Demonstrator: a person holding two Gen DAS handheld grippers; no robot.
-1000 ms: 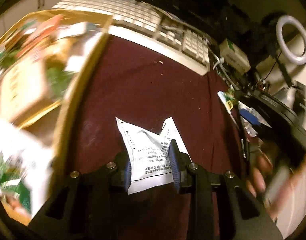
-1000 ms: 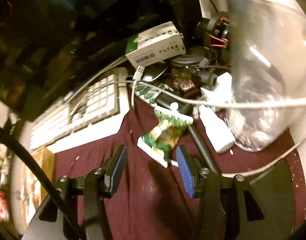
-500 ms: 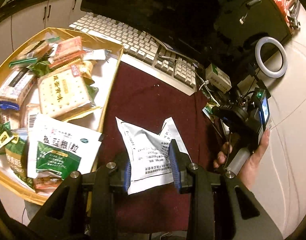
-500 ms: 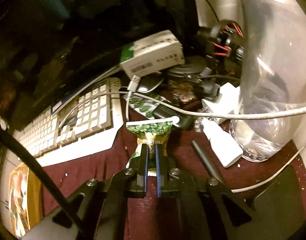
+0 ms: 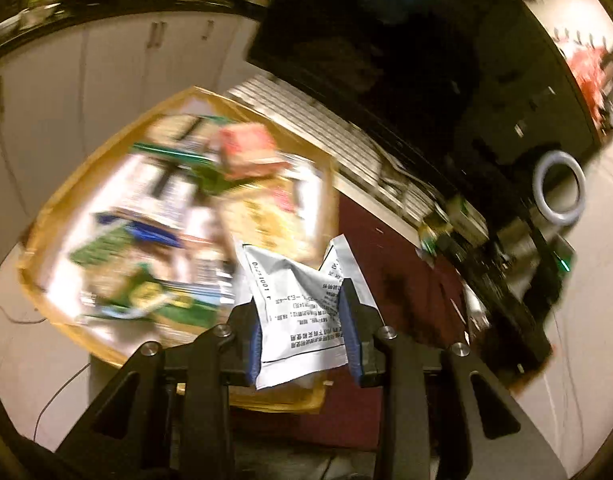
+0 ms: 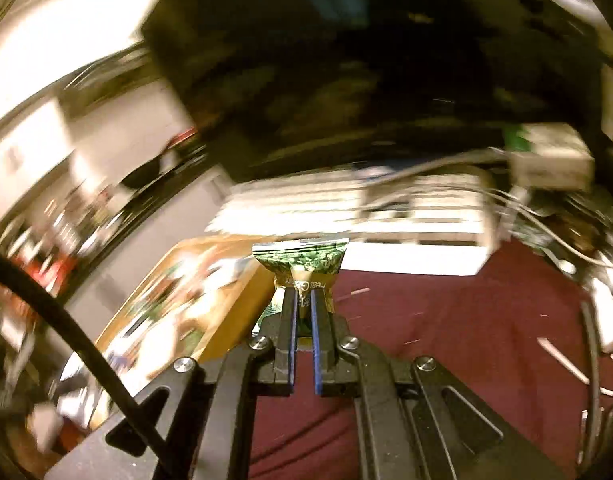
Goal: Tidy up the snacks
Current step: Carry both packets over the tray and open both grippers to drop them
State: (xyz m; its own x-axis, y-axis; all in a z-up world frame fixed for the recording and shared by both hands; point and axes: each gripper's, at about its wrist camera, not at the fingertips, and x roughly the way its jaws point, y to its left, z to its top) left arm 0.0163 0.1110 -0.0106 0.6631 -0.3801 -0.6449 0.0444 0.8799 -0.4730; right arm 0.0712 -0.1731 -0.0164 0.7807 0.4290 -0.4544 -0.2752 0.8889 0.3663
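Maroon cloth [image 6: 426,320] covers the tabletop below a white keyboard [image 6: 386,220] and a dark monitor [image 5: 386,40], with pale cabinets [image 5: 86,80] blurred at upper left of the left view. At lower centre of that view, the left gripper [image 5: 302,316] pinches a white printed sachet [image 5: 298,320] between its fingers [image 5: 348,316], the packet raised over the near corner of a gold tray [image 5: 54,208] crowded with blurred snack packs [image 5: 166,220]. At centre of the right view, the right gripper [image 6: 302,312] has its fingers pressed tightly on a green snack packet [image 6: 302,260], held just beside the tray's right edge. A white ring light [image 5: 558,192] stands at far right.
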